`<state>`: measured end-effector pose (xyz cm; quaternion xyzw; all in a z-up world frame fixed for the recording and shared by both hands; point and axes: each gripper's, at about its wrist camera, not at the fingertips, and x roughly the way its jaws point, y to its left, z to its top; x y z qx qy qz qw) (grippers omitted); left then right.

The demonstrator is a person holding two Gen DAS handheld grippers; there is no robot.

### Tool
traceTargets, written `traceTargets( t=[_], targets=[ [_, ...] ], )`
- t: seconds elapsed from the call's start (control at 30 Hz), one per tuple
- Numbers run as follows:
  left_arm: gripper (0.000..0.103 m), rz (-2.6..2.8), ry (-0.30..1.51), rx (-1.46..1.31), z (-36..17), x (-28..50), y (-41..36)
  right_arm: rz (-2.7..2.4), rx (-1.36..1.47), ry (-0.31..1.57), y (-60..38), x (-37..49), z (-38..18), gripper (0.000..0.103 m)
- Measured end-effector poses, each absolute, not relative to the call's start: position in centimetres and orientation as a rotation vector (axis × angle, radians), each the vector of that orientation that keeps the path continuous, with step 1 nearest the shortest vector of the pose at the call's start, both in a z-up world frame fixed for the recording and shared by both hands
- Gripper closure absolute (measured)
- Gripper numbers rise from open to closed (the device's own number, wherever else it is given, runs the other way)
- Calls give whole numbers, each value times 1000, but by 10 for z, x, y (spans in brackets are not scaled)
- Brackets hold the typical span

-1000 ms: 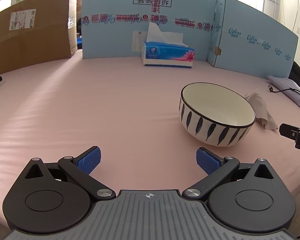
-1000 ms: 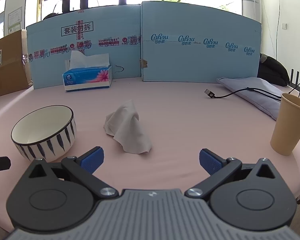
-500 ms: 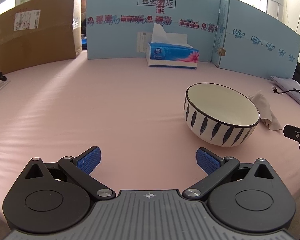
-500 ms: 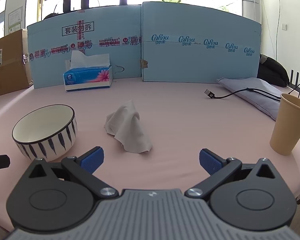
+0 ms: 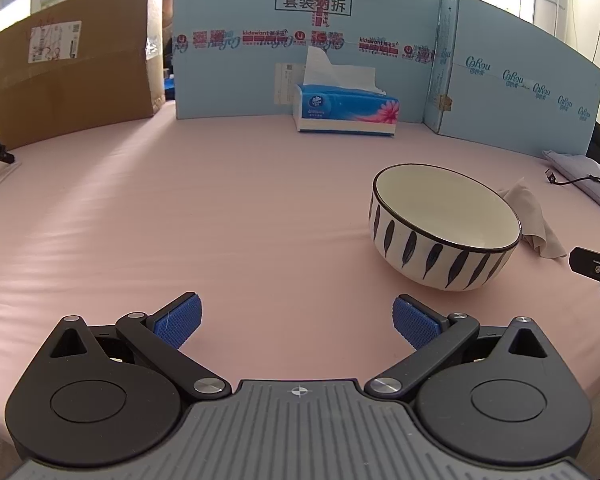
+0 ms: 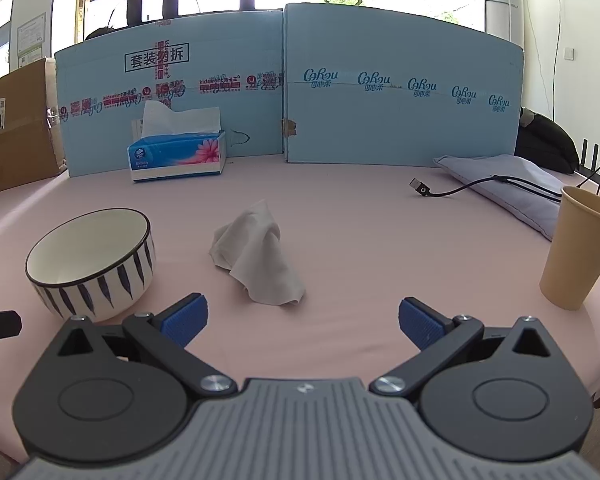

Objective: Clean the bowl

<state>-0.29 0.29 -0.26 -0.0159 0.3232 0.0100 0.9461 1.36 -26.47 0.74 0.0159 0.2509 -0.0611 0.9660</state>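
Note:
A white bowl (image 5: 440,224) with dark leaf marks and a black rim stands upright on the pink table; the right wrist view shows the bowl (image 6: 92,260) at the left. A crumpled beige cloth (image 6: 258,254) lies beside it, partly hidden behind the bowl as the cloth (image 5: 534,216) in the left wrist view. My left gripper (image 5: 296,320) is open, with nothing between its blue pads, short and left of the bowl. My right gripper (image 6: 302,320) is open too, just short of the cloth.
A blue tissue box (image 5: 346,112) stands at the back before blue cardboard panels (image 6: 400,92). A brown carton (image 5: 72,80) is back left. A tan paper cup (image 6: 578,252), a grey pouch (image 6: 500,180) and a black cable (image 6: 448,190) lie at the right.
The left wrist view has shifted so the bowl sits slightly farther right and higher in frame. The right wrist view has barely moved. Both grippers stay open.

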Motion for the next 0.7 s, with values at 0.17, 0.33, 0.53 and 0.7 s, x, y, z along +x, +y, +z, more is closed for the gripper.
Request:
traceTargets(
  t=[0.17, 0.33, 0.53, 0.7],
  targets=[
    [0, 21, 654, -30, -2, -4, 2, -122, 35, 505, -265, 13, 7, 0],
    [0, 23, 653, -28, 0, -4, 3, -120, 39, 501, -267, 10, 7, 0],
    [0, 24, 653, -25, 2, -4, 3, -120, 42, 498, -267, 9, 7, 0],
    [0, 23, 654, -24, 3, -4, 4, -116, 42, 493, -268, 7, 7, 0]
  ],
)
